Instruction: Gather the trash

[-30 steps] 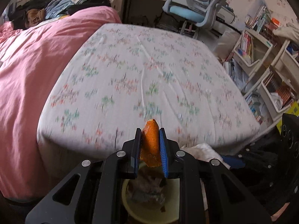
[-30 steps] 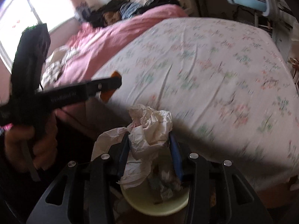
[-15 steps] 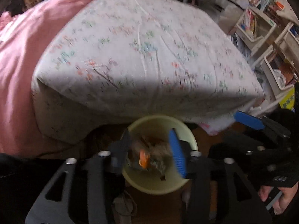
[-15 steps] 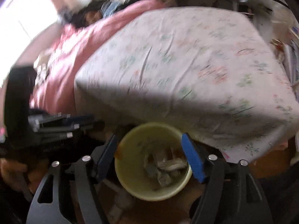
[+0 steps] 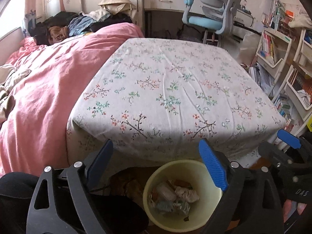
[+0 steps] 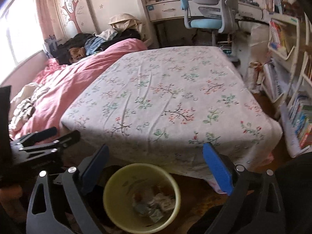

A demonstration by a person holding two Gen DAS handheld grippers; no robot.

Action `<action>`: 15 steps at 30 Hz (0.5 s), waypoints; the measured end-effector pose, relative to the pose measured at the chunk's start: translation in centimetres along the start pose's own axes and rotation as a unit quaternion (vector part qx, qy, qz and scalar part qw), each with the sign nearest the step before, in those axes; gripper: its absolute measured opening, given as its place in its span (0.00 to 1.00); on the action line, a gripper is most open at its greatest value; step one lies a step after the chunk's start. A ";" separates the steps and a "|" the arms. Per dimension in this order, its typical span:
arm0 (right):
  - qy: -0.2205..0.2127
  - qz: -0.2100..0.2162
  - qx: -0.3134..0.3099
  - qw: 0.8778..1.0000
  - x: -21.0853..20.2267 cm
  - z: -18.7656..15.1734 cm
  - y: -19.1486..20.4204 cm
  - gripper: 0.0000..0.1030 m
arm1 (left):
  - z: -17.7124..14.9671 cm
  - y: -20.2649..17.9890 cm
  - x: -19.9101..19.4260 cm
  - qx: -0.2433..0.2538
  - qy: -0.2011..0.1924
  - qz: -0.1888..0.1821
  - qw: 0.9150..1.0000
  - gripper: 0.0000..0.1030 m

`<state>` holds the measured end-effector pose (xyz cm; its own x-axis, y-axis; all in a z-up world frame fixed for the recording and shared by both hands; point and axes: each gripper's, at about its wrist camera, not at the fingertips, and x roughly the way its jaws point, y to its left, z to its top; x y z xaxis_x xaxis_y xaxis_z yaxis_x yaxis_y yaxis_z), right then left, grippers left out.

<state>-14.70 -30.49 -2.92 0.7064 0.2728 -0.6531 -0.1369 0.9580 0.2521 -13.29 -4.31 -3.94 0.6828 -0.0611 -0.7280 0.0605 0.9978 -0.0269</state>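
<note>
A pale yellow waste bin (image 5: pixel 202 173) stands on the floor at the foot of the bed, with crumpled tissue and other trash (image 5: pixel 175 197) inside. It also shows in the right wrist view (image 6: pixel 117 187) with trash (image 6: pixel 154 204) at its bottom. My left gripper (image 5: pixel 156 156) is open and empty above the bin. My right gripper (image 6: pixel 156 158) is open and empty above the bin too. The right gripper's blue fingertip (image 5: pixel 288 138) shows at the right of the left wrist view. The left gripper's fingers (image 6: pixel 48 140) show at the left of the right wrist view.
A bed with a floral sheet (image 5: pixel 171 89) and a pink duvet (image 5: pixel 44 89) fills the middle. Clothes are piled at the head (image 5: pixel 81 25). A blue desk chair (image 5: pixel 210 17) and a desk stand behind. White bookshelves (image 5: pixel 273 46) line the right side.
Both grippers opened over the bin: the orange peel left the left one and the crumpled tissue left the right one. Both then tilted up to face the bed.
</note>
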 end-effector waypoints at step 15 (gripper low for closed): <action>-0.036 -0.046 -0.041 0.997 -0.5 -0.3 1.2 0.92 | 0.5 -0.1 -0.7 -0.013 -0.029 0.001 1.000 0.90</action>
<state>-15.42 -29.43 -2.53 0.7661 0.1798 -0.6171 -0.1238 0.9834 0.1329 -13.41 -4.36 -3.02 0.7238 -0.0604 -0.6874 0.0414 0.9982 -0.0442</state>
